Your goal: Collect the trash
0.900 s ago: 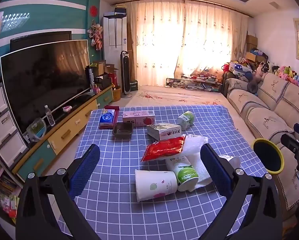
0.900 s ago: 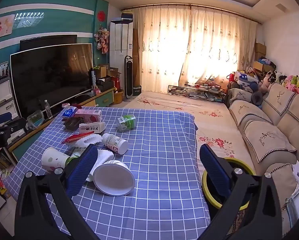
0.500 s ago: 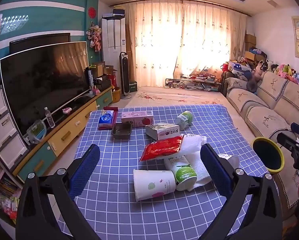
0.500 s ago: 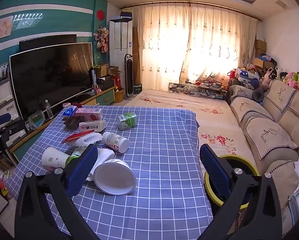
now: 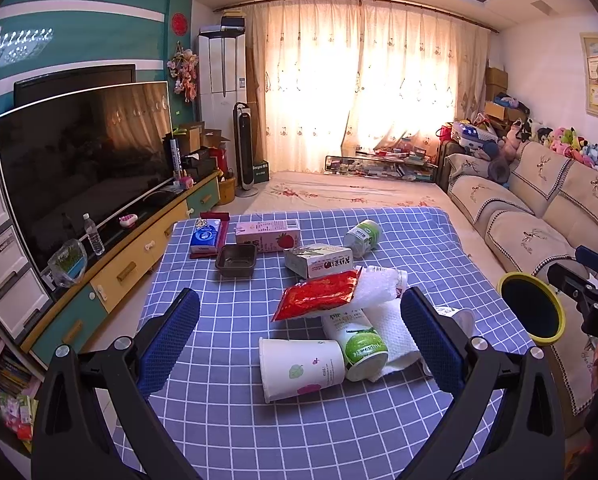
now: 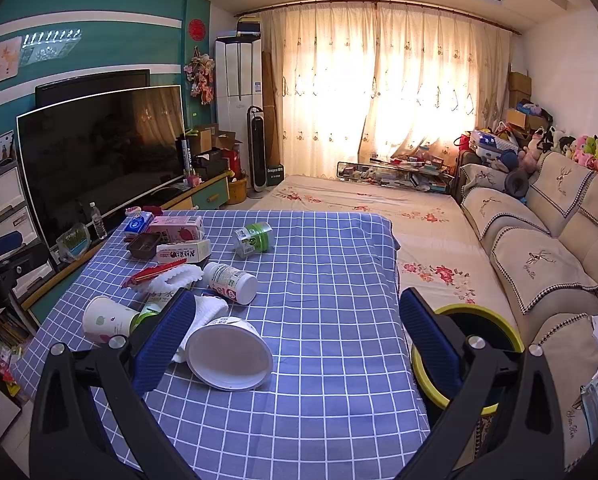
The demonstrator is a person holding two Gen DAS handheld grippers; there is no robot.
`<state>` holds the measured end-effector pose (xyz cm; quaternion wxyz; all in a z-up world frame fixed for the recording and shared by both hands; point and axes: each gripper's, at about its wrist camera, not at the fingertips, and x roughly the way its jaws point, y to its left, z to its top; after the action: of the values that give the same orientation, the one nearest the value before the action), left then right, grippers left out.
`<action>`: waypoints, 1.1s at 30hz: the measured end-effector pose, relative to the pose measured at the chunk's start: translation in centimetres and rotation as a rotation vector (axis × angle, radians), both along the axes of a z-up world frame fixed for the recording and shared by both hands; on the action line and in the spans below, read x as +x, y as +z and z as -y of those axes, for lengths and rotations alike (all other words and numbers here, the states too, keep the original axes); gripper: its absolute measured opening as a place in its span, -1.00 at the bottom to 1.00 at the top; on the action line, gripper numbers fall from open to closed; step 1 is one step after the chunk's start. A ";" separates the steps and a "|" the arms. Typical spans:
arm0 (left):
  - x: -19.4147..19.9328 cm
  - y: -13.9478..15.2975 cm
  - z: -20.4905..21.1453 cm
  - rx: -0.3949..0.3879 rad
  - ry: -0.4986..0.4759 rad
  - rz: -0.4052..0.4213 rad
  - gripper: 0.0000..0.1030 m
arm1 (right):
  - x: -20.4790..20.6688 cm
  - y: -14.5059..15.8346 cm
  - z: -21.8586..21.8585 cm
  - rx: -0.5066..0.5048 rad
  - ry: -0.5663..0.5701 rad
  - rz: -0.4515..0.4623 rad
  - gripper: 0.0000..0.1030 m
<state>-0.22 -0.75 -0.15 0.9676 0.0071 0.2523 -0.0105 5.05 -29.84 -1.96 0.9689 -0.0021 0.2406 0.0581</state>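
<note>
L tongs (image 5: 299, 336) released, blue pads wide apart, nothing btwn them, hovering above the surface (image 5: 227, 420) w/o touching anything. R tongs (image 6: 297, 334) also released and empty, over the near edge.

Trash is clustered centre-left of the checked cloth. From L view: paper cup (image 5: 302, 368) lying on its side at 6 o'clock of the pile, touching the green-lid bottle (image 5: 357, 340) at its 3 o'clock; red snack wrapper (image 5: 319, 294) on top at 12, w/ white tissue (image 5: 395, 332) under the bottle. Farther out at 12: small carton (image 5: 319, 260), pink milk box (image 5: 267, 234), dark tray (image 5: 236, 260), green jar (image 5: 363, 233).

From R view: white tub (image 6: 229, 354) on its side, mouth facing cam, just beside the L pad; white bottle (image 6: 231, 282) at its 12.

Yellow-rim bin (image 6: 479, 320) sits off the surface's R edge, at 3 o'clock.

Judgement: step = pick first item. Best: R tongs take the tub since closest to the bin, pinch across the rim wall, light squeeze as it prob. crushes. L tongs go for the cup across its body, not lengthwise; it may roll, so approach from above. Avoid dragging the tissue along.
</note>
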 end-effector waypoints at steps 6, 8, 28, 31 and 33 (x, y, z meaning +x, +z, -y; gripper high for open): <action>0.4 -0.5 -0.1 -0.008 -0.003 -0.011 0.93 | 0.0 0.1 0.0 0.002 0.004 -0.001 0.88; 0.5 -0.6 -0.1 -0.009 -0.005 -0.015 0.93 | 0.1 0.2 0.0 0.003 0.006 -0.001 0.88; 1.0 -1.2 0.4 -0.006 -0.020 -0.024 0.93 | 0.4 0.2 -0.2 0.004 0.008 -0.004 0.88; 1.1 -1.2 0.4 -0.008 -0.020 -0.025 0.93 | 0.6 0.1 -0.3 0.003 0.010 -0.005 0.88; 1.0 -1.2 0.4 -0.011 -0.022 -0.026 0.93 | 0.6 0.1 -0.3 0.004 0.011 -0.005 0.88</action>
<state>0.80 -1.17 -1.38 0.9641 0.0046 0.2647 -0.0224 5.61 -29.52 -1.90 0.9679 -0.0013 0.2429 0.0640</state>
